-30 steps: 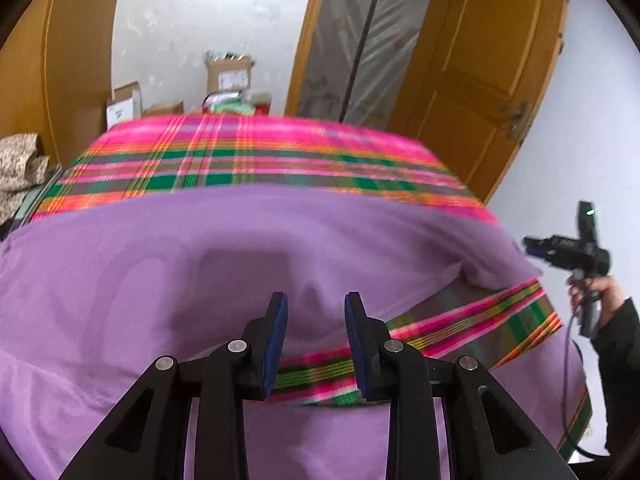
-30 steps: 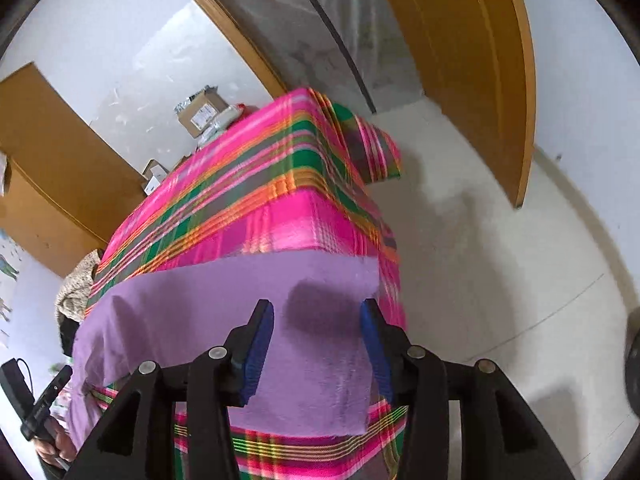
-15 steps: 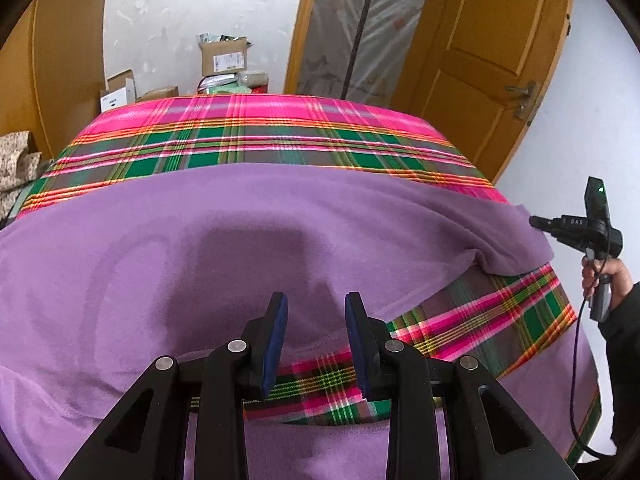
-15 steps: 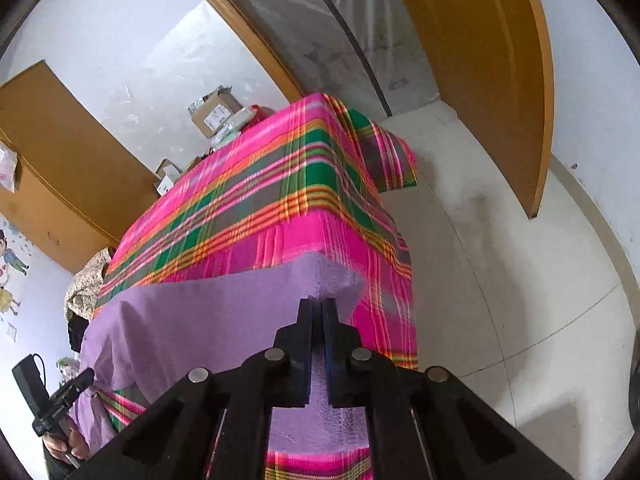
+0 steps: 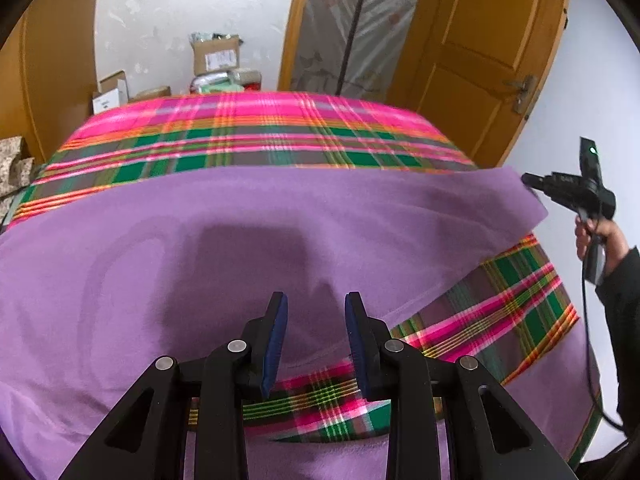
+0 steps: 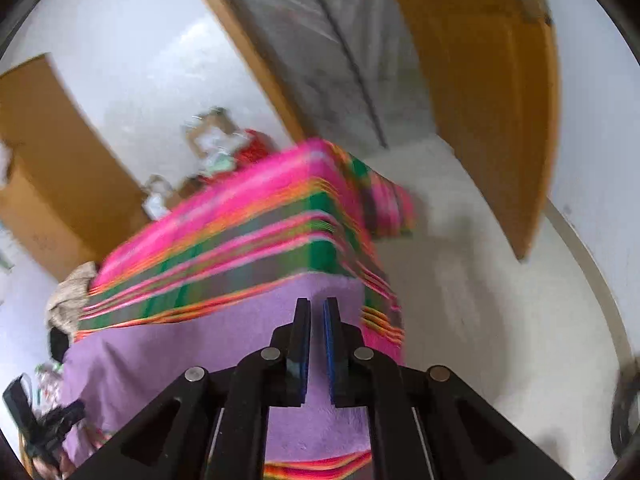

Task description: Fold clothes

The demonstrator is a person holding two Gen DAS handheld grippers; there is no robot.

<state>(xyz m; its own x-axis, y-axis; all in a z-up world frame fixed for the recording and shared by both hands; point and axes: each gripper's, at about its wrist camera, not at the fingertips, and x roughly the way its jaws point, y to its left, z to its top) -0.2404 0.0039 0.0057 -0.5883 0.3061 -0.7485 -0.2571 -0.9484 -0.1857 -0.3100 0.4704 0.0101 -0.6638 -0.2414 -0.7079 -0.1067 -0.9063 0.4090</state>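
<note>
A: Left gripper (image 5: 316, 320)?
B: Jaws part-open over the purple cloth (image 5: 200, 248), gripping nothing; plaid cover (image 5: 256, 140) lies beyond.
A: Right gripper (image 6: 317, 322)?
B: Jaws nearly together and opening. The cloth's corner lies by them; whether they pinch it cannot be told. The door (image 6: 492, 100) stands beyond, right.

Left claw (image 5: 316, 334) part open; right claw (image 6: 317, 346) opening slightly.
</note>
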